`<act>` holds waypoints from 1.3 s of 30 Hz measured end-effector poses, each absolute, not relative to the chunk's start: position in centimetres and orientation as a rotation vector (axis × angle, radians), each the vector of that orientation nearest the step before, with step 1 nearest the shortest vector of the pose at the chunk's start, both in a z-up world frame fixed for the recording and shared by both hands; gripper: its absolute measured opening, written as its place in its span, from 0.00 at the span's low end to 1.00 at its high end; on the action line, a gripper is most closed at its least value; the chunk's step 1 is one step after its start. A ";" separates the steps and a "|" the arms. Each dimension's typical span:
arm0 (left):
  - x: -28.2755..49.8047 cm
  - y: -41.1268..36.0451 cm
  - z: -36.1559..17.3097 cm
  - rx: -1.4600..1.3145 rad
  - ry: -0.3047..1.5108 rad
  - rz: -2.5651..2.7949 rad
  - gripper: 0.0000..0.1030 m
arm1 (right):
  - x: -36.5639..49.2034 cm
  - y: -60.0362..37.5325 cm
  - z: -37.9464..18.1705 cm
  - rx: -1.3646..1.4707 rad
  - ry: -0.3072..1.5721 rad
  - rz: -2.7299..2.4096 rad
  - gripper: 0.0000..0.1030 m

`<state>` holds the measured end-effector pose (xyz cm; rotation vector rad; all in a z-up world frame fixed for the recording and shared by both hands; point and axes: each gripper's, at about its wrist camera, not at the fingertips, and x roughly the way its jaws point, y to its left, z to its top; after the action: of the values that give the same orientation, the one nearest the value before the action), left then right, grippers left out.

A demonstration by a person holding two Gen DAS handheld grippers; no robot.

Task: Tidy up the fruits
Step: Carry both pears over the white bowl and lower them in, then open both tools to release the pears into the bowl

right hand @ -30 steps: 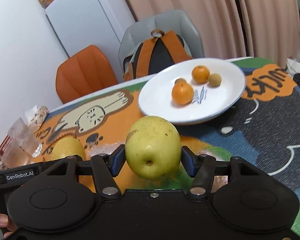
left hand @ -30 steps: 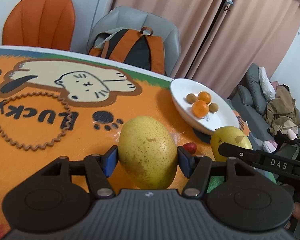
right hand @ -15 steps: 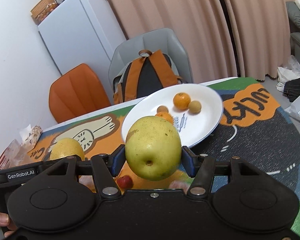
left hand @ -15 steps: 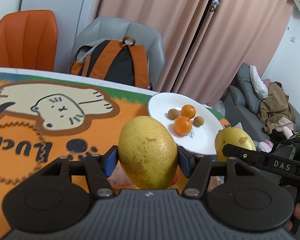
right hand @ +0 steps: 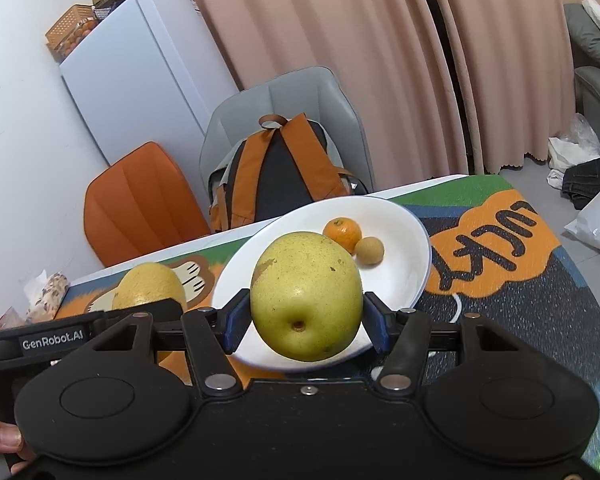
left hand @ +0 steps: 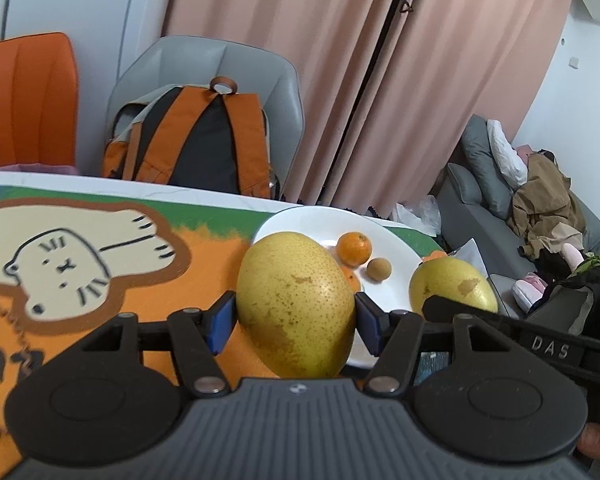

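Left claw [left hand: 296, 320]: clamped on a yellow pear [left hand: 296, 304], both blue pads pressed to its sides; we carry it off the bench, in front of the near rim of the white plate [left hand: 396, 300].
Right claw [right hand: 306, 322]: clamped on a second pear [right hand: 306, 294], stem end facing us, in front of the plate's near half.
Plate contents: a small orange [right hand: 342, 234] and a little brown round fruit [right hand: 369, 251] sit toward the far side; the near part looks bare.
Step in hand: we judge both pears are bound for the plate.
Doing it well: we should lower each pear onto the bare near part, apart from each other and clear of the small fruit, and let go only once it rests on the plate.
Risk: a round pear may roll toward the rim, and the two claws may knock together.
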<state>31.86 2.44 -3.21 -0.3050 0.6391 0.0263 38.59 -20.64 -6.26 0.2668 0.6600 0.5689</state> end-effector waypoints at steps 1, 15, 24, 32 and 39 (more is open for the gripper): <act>32.4 2.4 -3.4 -0.301 0.643 0.024 0.59 | 38.9 -20.5 -6.5 0.265 0.665 0.566 0.54; 37.9 1.2 -5.7 -0.262 0.701 0.012 0.59 | 41.2 -19.9 -9.2 0.269 0.684 0.551 0.54; 38.8 0.5 -6.3 -0.248 0.725 0.014 0.59 | 41.2 -19.4 -9.2 0.240 0.694 0.559 0.55; 37.9 0.3 -5.3 -0.231 0.719 0.040 0.61 | 40.3 -19.8 -8.3 0.232 0.685 0.557 0.56; 35.6 0.4 -3.8 -0.246 0.703 0.040 0.64 | 38.8 -20.9 -7.4 0.250 0.687 0.565 0.56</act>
<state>35.65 0.37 -3.78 -0.2462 0.7027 0.0400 38.80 -20.86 -7.41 0.2500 0.6870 0.5650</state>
